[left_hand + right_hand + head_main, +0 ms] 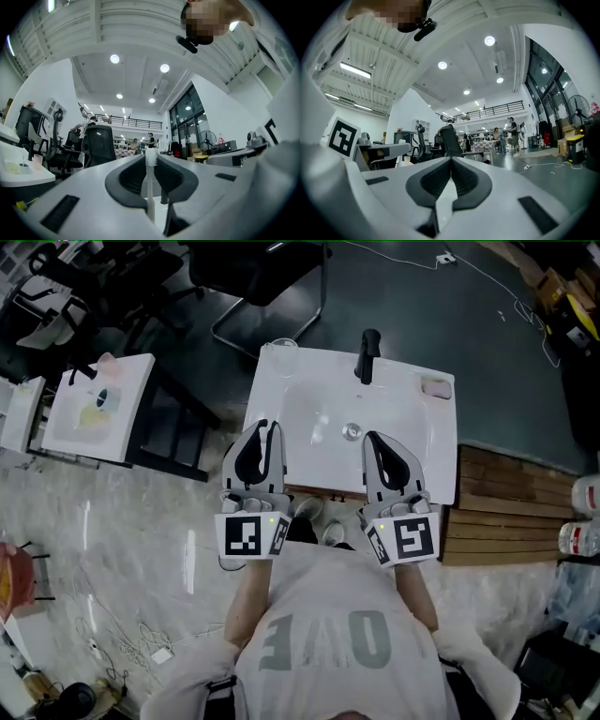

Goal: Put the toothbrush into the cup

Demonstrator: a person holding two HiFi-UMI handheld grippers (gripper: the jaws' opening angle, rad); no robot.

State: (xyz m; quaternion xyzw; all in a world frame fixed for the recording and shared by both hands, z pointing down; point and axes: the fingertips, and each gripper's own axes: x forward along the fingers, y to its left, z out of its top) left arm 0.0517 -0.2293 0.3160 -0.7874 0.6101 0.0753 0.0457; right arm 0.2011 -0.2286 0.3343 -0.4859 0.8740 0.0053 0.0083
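Observation:
A white toothbrush (150, 187) stands upright between the jaws of my left gripper (150, 158), bristle head at the tips; the jaws are shut on it. In the head view this left gripper (266, 429) hovers over the near left part of the white sink (281, 399). A clear glass cup (282, 347) stands on the sink's far left corner, well beyond the gripper. My right gripper (377, 439) hangs over the near right of the basin, and in its own view the right gripper (451, 161) is shut with nothing in it. Both gripper views point up and away, so neither shows the cup.
A black faucet (368, 354) rises at the sink's far middle, with the drain (352, 431) below it and a pink soap (435, 386) at the far right corner. A small white table (98, 409) stands to the left, a wooden platform (516, 507) to the right, a chair (272, 277) behind.

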